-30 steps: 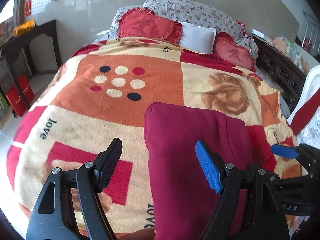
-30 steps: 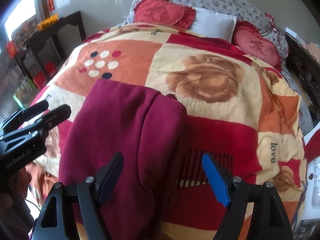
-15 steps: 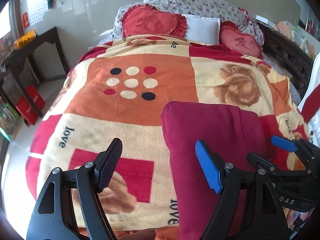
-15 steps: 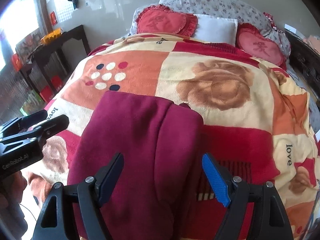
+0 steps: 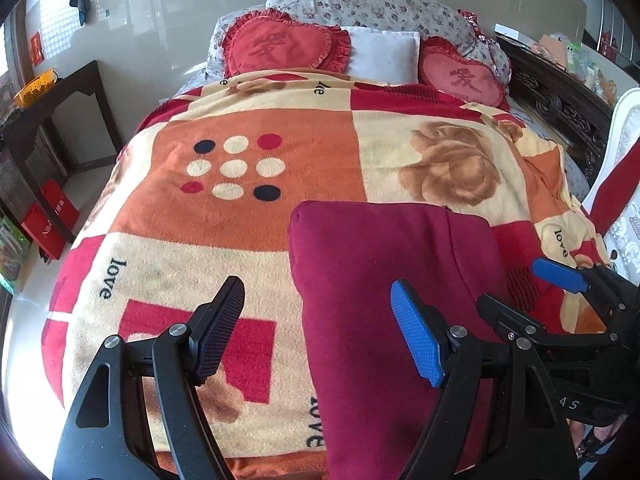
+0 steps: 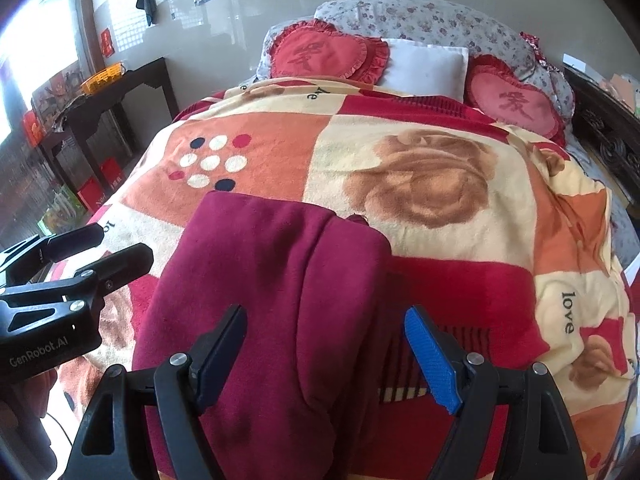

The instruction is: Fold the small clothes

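**Maroon garment folded on blanket, both grippers empty**

Maroon garment (image 5: pixel 384 280) lies folded on the patterned blanket (image 5: pixel 240 240), near its foot end. Left gripper (image 5: pixel 316 332) hovers over the garment's left edge, fingers apart. Right gripper (image 6: pixel 324 352) hovers above the garment's right half, fingers apart.

The maroon garment (image 5: pixel 392 300) runs off the bottom edge; a white pillow (image 5: pixel 384 54) sits half hidden behind heart cushions (image 5: pixel 280 46).

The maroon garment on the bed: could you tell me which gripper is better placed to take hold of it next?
Probably the right gripper: its open fingers straddle the maroon garment, while the left gripper mostly frames blanket beside it.
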